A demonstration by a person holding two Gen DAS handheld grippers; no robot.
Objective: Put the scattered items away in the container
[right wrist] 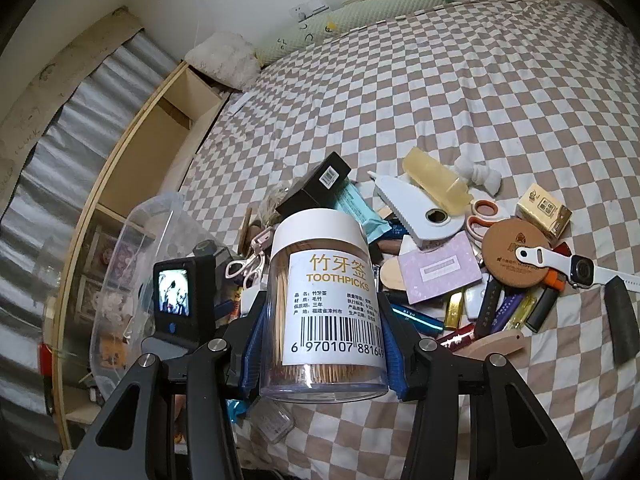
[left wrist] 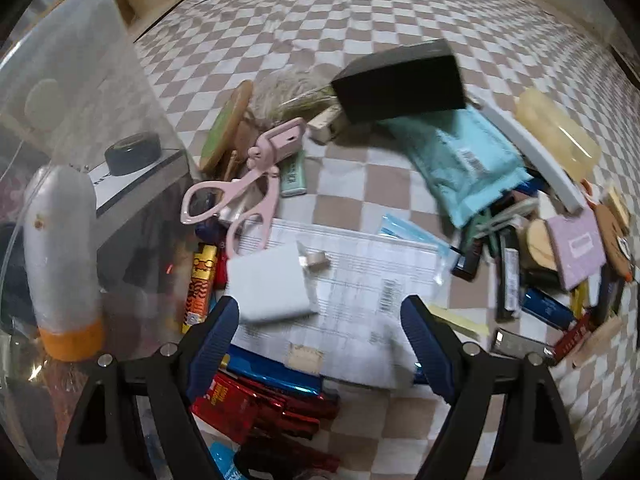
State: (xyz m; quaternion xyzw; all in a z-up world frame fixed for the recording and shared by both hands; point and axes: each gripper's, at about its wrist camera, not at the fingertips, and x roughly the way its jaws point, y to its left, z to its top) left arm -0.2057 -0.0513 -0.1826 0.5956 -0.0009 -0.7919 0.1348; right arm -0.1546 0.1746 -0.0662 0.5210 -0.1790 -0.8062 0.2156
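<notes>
Toothpick jar (right wrist: 326,304) clamped in the right gripper (right wrist: 324,344); left gripper (left wrist: 320,344) gaping over the clutter.

Held upright off the checkered bedspread (right wrist: 460,92), white lid up, blue pads pressing both sides of the clear jar. Over on the left, jaws spread wide and empty, hovering just above a white pad (left wrist: 268,284) lying on a printed paper sheet (left wrist: 360,280), pink eyelash curler (left wrist: 236,196) just beyond. Clear plastic container (right wrist: 132,248) sitting at the far left, a grey tube with an orange cap (left wrist: 64,256) already inside.
</notes>
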